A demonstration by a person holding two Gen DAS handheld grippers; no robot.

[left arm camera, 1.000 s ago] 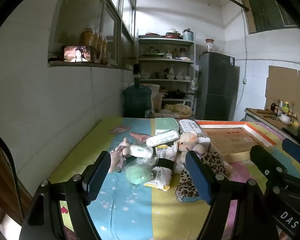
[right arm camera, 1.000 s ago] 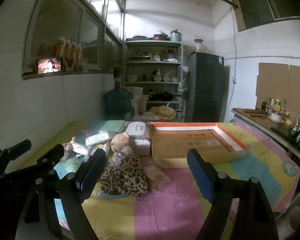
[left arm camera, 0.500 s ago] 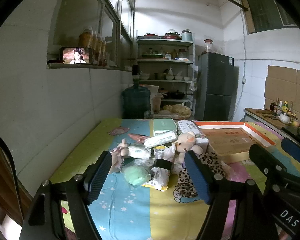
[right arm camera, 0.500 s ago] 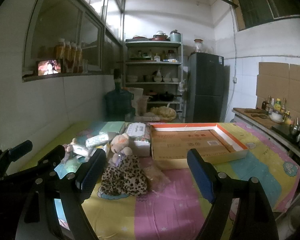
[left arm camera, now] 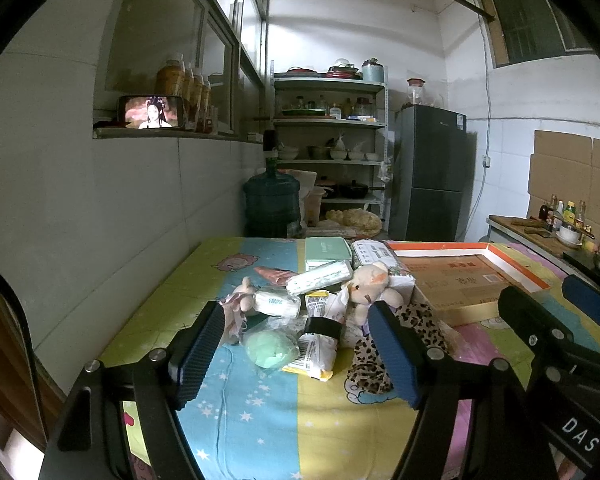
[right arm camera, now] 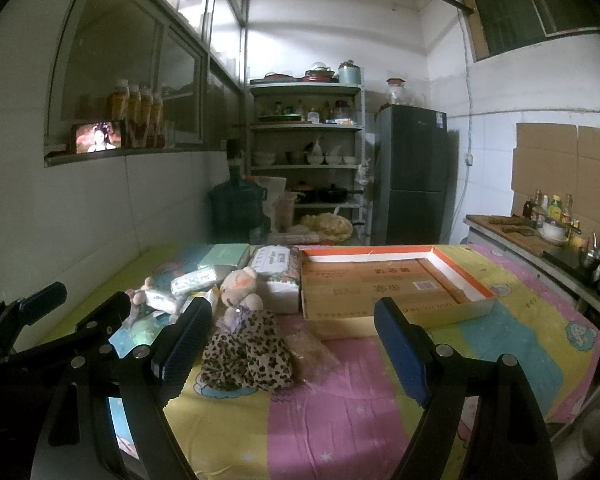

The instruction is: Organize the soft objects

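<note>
The left gripper (left arm camera: 300,354) hangs low in the frame's centre with its jaws wide apart and nothing between them, above the striped cartoon tablecloth (left arm camera: 260,420). Beyond its fingertips, mid-frame, lies the heap of soft things: a pale green bundle in clear wrap (left arm camera: 270,348), a yellow-edged packet (left arm camera: 314,354), white tissue packs (left arm camera: 320,276), a small pink plush (left arm camera: 242,294) at the heap's left, and a beige teddy bear (left arm camera: 370,284) sitting just above a leopard-print cloth (left arm camera: 384,344). The right gripper (right arm camera: 288,354) likewise has its jaws spread with nothing held; the bear and the leopard cloth sit just inside its left finger. To the right of centre, a shallow orange-rimmed cardboard box (right arm camera: 392,284) rests flat on the cloth, touching the heap's tissue packs. At the lower left of the right-wrist view the left gripper's black frame shows.
</note>
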